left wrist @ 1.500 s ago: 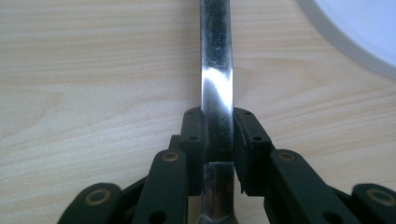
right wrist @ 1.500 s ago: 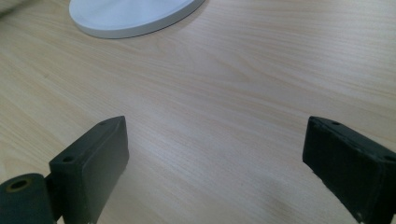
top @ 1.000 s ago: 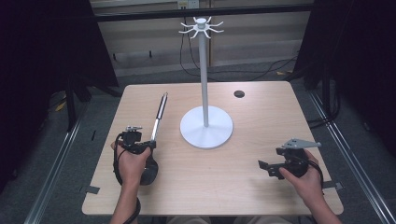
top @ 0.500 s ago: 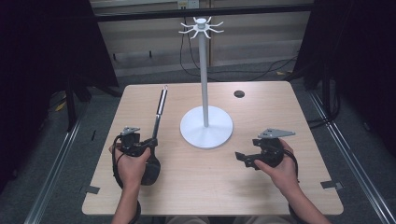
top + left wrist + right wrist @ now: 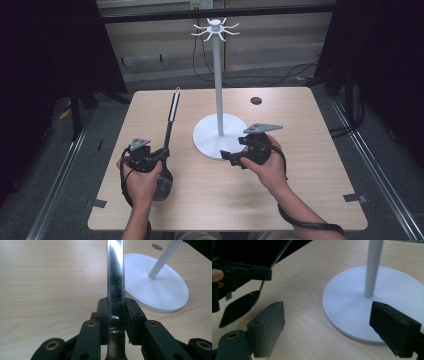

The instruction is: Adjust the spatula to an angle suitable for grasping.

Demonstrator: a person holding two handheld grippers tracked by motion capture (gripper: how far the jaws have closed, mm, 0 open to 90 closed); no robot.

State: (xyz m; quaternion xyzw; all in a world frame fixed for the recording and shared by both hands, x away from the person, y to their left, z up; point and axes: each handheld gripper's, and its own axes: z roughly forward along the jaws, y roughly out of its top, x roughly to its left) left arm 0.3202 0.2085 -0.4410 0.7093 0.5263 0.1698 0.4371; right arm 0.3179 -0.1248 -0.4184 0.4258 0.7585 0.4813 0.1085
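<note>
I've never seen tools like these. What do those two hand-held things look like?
Both tongs, left and right, are black, with two blocky jaws on hinged links with brass-coloured pins. Each carries a grey three-cornered plate on top and trails a black cable. The forearms are bare, without sleeves.

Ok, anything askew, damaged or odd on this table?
Nothing stands out. The spatula is clamped by its metal handle in the left tool, and the white stand is upright on the table, hooks bare.

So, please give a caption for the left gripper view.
Left gripper shut on a shiny metal utensil handle, beside the round white stand base.
</note>
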